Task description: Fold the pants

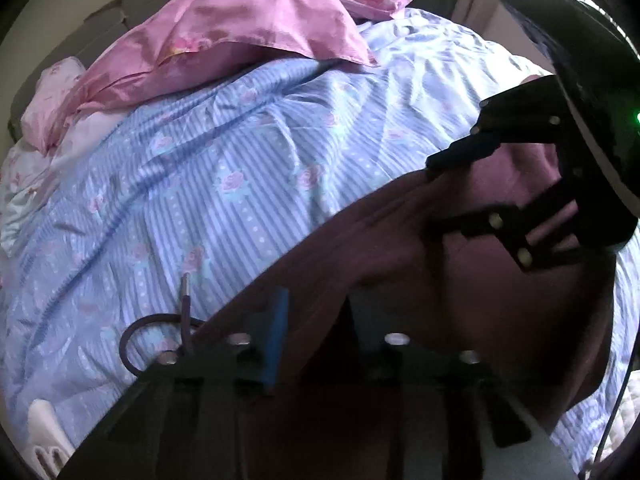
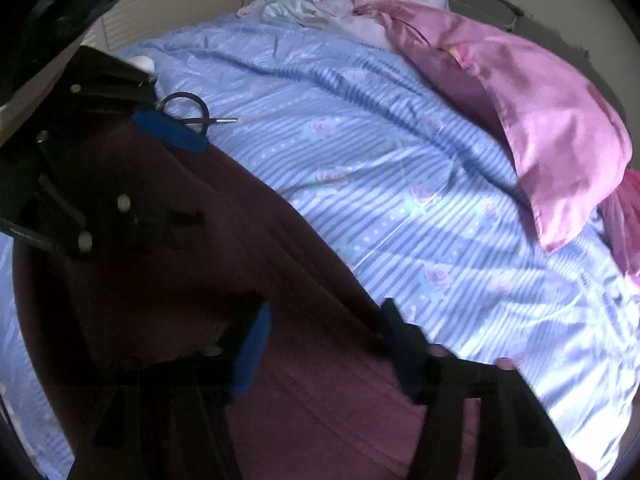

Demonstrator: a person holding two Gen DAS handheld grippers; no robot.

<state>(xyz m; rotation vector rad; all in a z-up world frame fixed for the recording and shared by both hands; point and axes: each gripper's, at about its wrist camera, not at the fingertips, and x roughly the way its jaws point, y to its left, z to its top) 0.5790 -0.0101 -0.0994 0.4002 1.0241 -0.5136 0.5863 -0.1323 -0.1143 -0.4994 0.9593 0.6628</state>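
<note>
On the blue striped duvet [image 2: 400, 200], below the pink pillow [image 2: 552, 152], the maroon pants [image 2: 248, 264] are lying; both the left gripper [image 1: 316, 320] and right gripper [image 2: 320, 340] are spreading wide, gripping nothing, risking shallow pinches that drag layers askew.

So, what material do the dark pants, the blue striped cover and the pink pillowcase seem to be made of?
Pants: maroon, matte, thick soft folds, probably a cotton knit or fleece.
Blue striped cover: thin woven cloth with a printed rose pattern and fine creases, slightly shiny; cotton or polyester, hard to tell.
Pink pillowcase: glossy sheen, likely satin-like synthetic.
</note>
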